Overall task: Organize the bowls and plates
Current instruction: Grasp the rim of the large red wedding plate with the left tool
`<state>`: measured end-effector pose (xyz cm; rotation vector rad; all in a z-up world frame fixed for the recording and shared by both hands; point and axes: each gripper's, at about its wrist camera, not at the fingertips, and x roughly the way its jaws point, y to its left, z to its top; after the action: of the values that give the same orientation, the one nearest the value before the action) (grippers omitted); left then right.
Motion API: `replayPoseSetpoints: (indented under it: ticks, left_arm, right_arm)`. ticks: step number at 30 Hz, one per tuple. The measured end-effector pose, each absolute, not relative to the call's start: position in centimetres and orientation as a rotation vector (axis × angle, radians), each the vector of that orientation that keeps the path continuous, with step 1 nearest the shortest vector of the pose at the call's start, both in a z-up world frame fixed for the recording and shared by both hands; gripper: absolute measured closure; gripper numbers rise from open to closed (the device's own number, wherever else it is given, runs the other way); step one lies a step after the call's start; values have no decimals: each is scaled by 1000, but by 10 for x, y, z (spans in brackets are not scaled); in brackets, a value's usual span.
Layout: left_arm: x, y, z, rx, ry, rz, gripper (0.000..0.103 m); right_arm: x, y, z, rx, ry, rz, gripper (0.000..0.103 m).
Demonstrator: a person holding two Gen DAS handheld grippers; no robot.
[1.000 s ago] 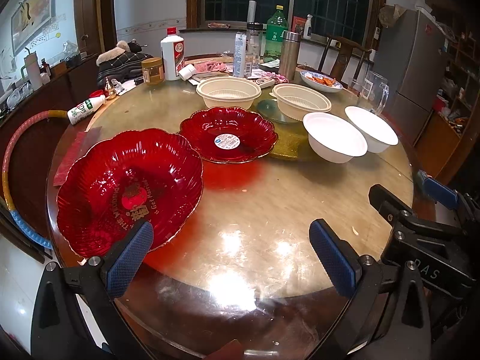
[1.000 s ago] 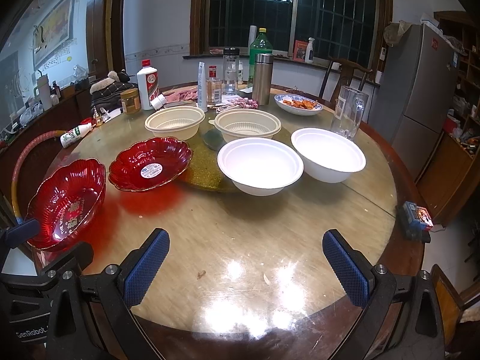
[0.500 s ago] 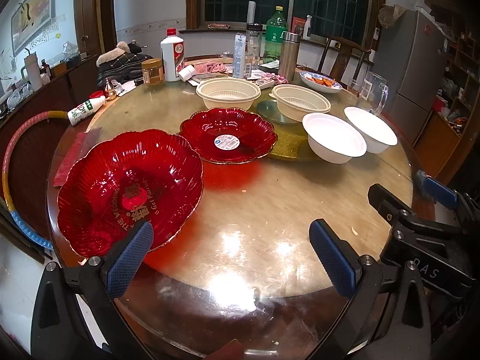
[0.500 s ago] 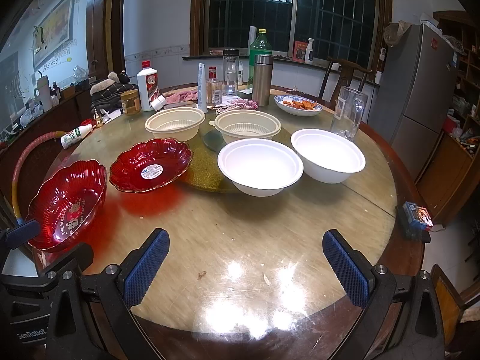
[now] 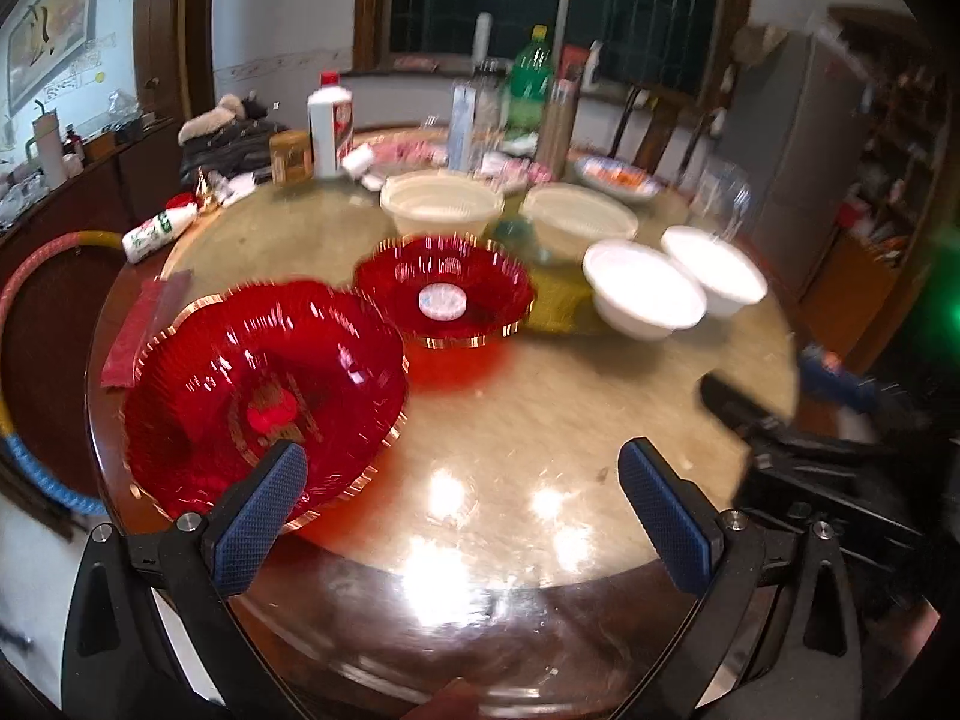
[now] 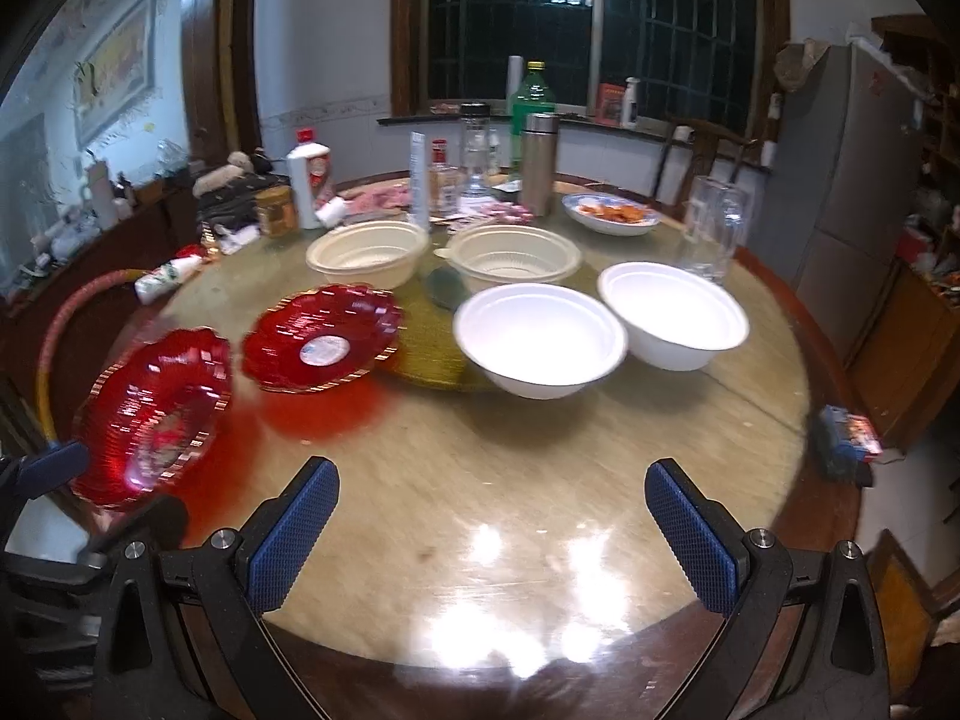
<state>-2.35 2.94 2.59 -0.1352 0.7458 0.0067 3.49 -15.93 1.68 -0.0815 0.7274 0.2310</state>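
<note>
On the round table (image 5: pixel 516 420) stand two red scalloped glass plates: a large one (image 5: pixel 264 396) at the near left and a smaller one (image 5: pixel 444 294) with a white sticker behind it. Two cream bowls (image 6: pixel 366 255) (image 6: pixel 513 255) sit further back, and two white bowls (image 6: pixel 540 339) (image 6: pixel 672 315) stand to the right. My left gripper (image 5: pixel 462 504) is open over the near table edge, its left finger overlapping the large red plate's rim. My right gripper (image 6: pixel 492 534) is open and holds nothing, above bare tabletop in front of the white bowls.
Bottles, a steel flask (image 6: pixel 538 162), a glass jug (image 6: pixel 717 228) and a dish of food (image 6: pixel 612 213) crowd the table's far side. A small blue object (image 6: pixel 846 438) lies at the right rim. A hoop (image 5: pixel 36 276) leans at the left. A fridge (image 6: pixel 852 180) stands right.
Both views have shifted and blurred. In the right view the bowls and plates sit higher and smaller, with more near tabletop showing. Nothing on the table has moved.
</note>
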Motion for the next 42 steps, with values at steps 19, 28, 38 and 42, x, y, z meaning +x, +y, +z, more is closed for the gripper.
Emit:
replayPoseSetpoints:
  ticks: [19,28,38,42]
  left_arm:
    - [6,216,-35,-281,995,302,32]
    - [20,213,-58,-297,1027,319,75]
    - [24,215,-50,-346,986,343,91]
    - [28,218,-35,-307,941,370,91]
  right_arm:
    - [118,-18,-50,201,1224,628,6]
    - [134,0,-72,142,1262,580,78]
    - [132,8,-70,120,1224,628,91]
    - [138,15,-61,123,1196,652,91]
